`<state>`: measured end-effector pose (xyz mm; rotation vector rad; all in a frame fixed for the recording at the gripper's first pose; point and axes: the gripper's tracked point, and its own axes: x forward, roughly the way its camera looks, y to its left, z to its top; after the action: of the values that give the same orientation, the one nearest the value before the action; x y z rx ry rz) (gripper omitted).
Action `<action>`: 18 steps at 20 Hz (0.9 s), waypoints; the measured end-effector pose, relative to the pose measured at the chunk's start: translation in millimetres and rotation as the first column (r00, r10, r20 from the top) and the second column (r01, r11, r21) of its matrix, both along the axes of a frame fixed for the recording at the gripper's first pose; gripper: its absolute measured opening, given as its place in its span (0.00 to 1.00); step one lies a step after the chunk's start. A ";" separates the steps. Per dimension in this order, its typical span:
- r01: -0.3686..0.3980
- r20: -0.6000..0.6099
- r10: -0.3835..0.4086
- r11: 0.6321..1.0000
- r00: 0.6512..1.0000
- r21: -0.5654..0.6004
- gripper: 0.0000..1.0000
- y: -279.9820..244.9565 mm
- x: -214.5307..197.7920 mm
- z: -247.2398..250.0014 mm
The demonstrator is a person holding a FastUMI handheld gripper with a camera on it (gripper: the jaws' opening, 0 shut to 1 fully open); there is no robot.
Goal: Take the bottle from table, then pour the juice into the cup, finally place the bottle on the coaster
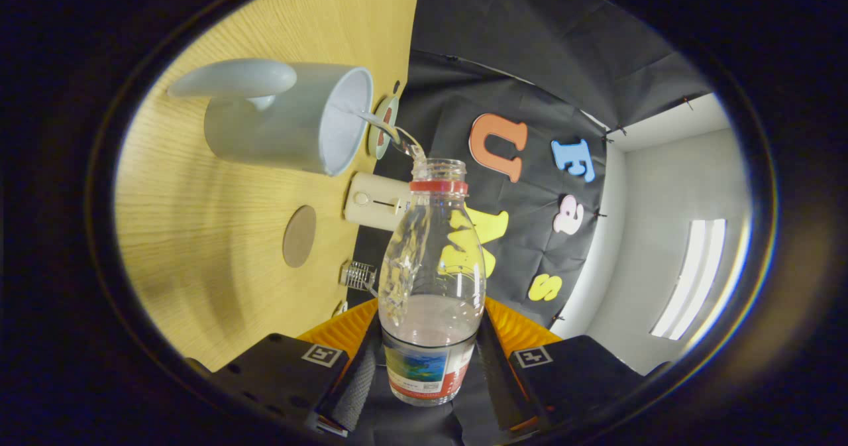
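gripper view: we had the gripper (430,366) rolled onto its side, so the wooden table (218,247) stood like a wall beside us. both fingers (358,383) were clenched on the labelled base of the bottle (434,274), which sat between them with its long axis running straight ahead along the fingers, open mouth and red neck ring pointing away from us. the mouth was just at the rim of the grey cup (298,118), and a thin clear stream ran from it into the cup's opening. the pour looked well under way, in our judgement, with liquid left in the lower part of the bottle.

the round coaster (299,236) lay on the table near the cup, a cream box (374,201) beyond it at the table's edge.

the risks, as we saw them: the stream entered close to the rim, so a small wobble or a steeper tilt could send it over the lip onto the wood. the grip sat low on a smooth bottle, so it might also slip or swing.
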<state>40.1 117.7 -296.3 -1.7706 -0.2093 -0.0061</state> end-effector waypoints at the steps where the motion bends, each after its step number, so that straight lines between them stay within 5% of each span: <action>1: 0.000 0.001 0.000 1.000 1.000 -0.002 0.79 -0.1 1.1 0.3; 18: 0.007 0.033 -0.004 0.996 0.999 -0.089 0.79 -5.0 -0.4 20.0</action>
<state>39.8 112.7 -276.3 -1.8608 -0.2318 -0.0303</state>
